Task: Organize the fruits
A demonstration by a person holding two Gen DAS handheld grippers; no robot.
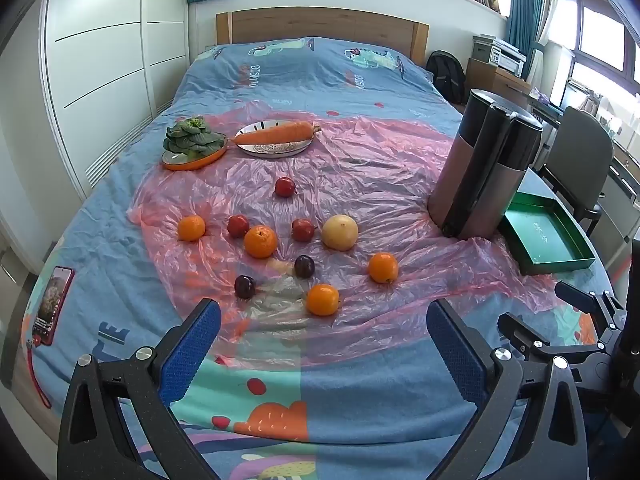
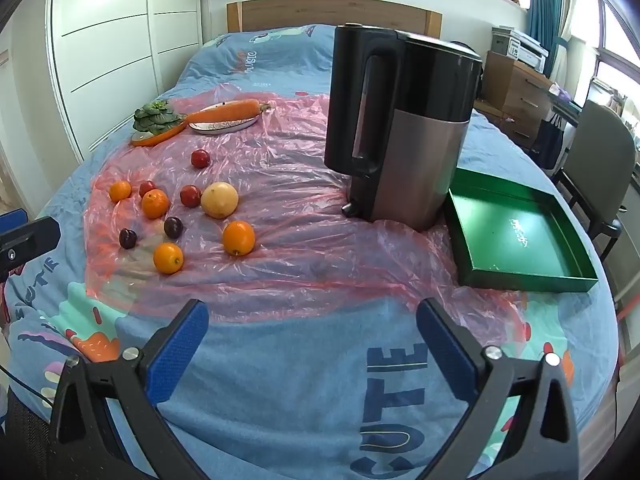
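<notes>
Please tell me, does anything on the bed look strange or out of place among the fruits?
Yes. A kettle stands on the bed beside the green tray, an odd place for it. Nothing looks spilled or damaged.

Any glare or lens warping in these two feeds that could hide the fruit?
Left wrist view: windows blown out, fisheye bends the wardrobe, oranges sharp. Right wrist view: glare patch on the green tray, dark corners, fruit clear.
</notes>
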